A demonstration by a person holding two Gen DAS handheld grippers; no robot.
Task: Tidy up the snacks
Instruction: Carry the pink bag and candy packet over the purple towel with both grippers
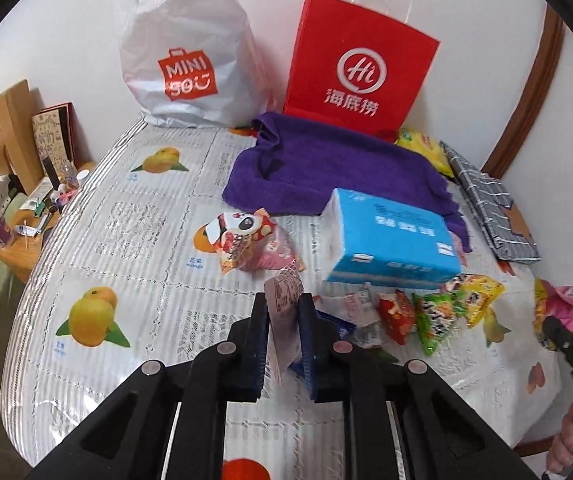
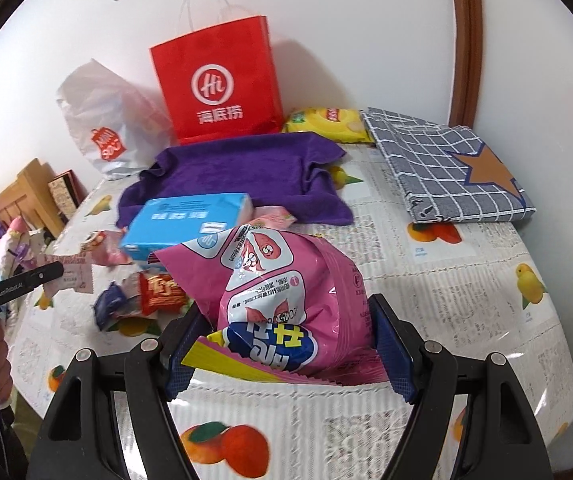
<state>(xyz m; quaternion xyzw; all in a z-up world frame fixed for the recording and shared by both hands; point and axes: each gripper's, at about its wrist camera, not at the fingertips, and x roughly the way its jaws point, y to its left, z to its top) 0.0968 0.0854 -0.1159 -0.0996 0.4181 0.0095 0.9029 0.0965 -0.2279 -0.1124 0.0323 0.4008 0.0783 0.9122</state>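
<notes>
Counter: fruit-print counter (image 1: 134,240), loose snacks (image 1: 426,316) still scattered lower right.
Left tool (image 1: 284,320): clenched on thin packet (image 1: 282,300).
Right tool (image 2: 286,344): grasping pink bag (image 2: 282,280).
Progress: early.

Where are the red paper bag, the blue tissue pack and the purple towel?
red paper bag (image 1: 360,68): left wrist view, its printed front.
blue tissue pack (image 1: 390,236): left wrist view, its top face.
purple towel (image 2: 242,172): right wrist view, its flat middle.

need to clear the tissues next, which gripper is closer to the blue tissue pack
Left, by a little. The left gripper holds a small packet just in front of the blue tissue pack; the right gripper, clamping the pink bag, sits farther back.
</notes>
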